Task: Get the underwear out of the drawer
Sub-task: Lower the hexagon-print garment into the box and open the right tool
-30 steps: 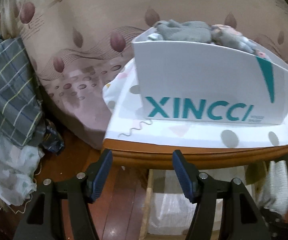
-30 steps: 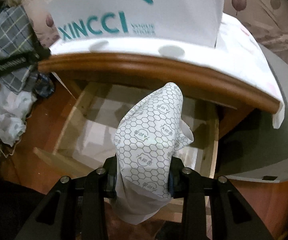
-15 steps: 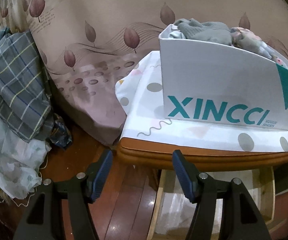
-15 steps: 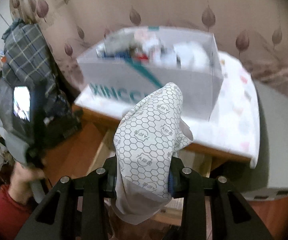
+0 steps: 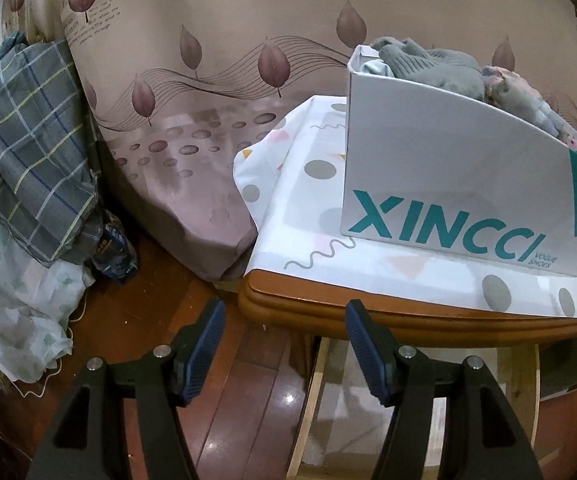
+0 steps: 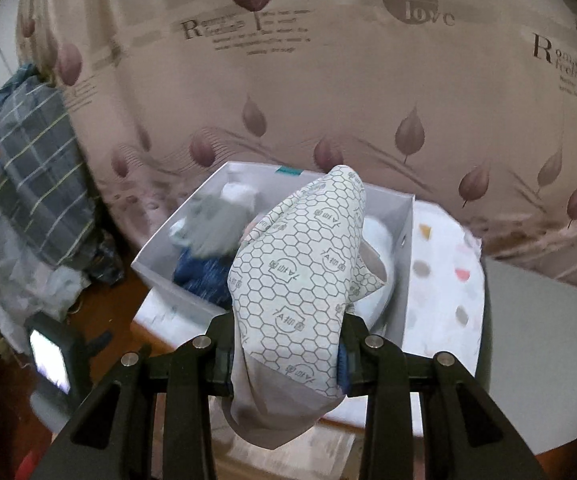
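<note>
My right gripper [image 6: 286, 354] is shut on white underwear [image 6: 304, 276] printed with a grey honeycomb pattern, held up in front of the white XINCCI box [image 6: 407, 264]. That box [image 5: 448, 184] stands on the small wooden table [image 5: 328, 312] and holds grey and blue clothes [image 6: 208, 256]. My left gripper [image 5: 282, 344] stands open with nothing between its blue pads, low at the table's left front corner. Below the tabletop the pulled-out wooden drawer [image 5: 312, 396] shows pale lining.
A leaf-patterned bedsheet [image 5: 208, 80] covers the bed behind the table. A plaid blanket [image 5: 28, 152] and a plastic-wrapped bundle [image 5: 20, 312] lie at the left on the dark wood floor [image 5: 244, 400]. A grey cabinet [image 6: 536, 340] stands right of the table.
My right gripper has risen with the underwear from above the open drawer to the level of the box top. The left view has shifted slightly, showing more floor and bed.
</note>
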A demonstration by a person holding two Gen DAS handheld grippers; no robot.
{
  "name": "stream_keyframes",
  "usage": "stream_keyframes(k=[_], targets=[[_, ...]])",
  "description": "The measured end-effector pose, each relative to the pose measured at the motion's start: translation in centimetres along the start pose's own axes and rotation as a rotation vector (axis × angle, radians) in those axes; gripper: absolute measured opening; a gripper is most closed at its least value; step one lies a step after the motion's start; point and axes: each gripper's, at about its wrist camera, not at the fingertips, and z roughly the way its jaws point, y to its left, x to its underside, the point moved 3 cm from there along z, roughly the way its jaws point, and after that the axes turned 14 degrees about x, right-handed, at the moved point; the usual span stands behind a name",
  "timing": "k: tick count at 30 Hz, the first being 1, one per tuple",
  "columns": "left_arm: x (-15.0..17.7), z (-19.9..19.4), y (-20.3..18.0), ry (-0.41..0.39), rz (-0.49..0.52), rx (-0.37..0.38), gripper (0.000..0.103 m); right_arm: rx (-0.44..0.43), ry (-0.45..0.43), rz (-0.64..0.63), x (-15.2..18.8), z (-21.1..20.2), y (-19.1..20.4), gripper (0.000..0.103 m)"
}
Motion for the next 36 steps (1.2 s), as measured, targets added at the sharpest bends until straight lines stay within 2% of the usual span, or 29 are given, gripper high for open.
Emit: stream_keyframes(k=[6,17,24,31,34,36], targets=[[-0.1,0.1,0.3,0.005,-0.007,0.002,0.064,0.038,0.032,-0.001,-3.0,3.7,-0.1,0.033],[-0.1,-0.1,0.8,0.005,-0.014,-0.006,0.064,0.097,0.115,-0.016,-6.0,10.4,0.2,0.034],[-0.1,0.1,0.9,0.012,-0.018,0.0,0.064,0.116,0.187,0.022,-5.5,14.9,0.0,0.039],[0.0,-0.1,0.3,0.011,-0.005,0.006,0.064,0.14,0.253,0.029,-4.1,17.7,0.0,0.042],[0.1,0.1,0.2,0.017,-0.005,0.012,0.064,0.141,0.253,0.043,-3.8,17.9,-0.1,0.045],[0.1,0.1,0.1,0.019,-0.003,0.014,0.064,0.144,0.244,0.055,-3.8,17.7,-0.3,0.054]])
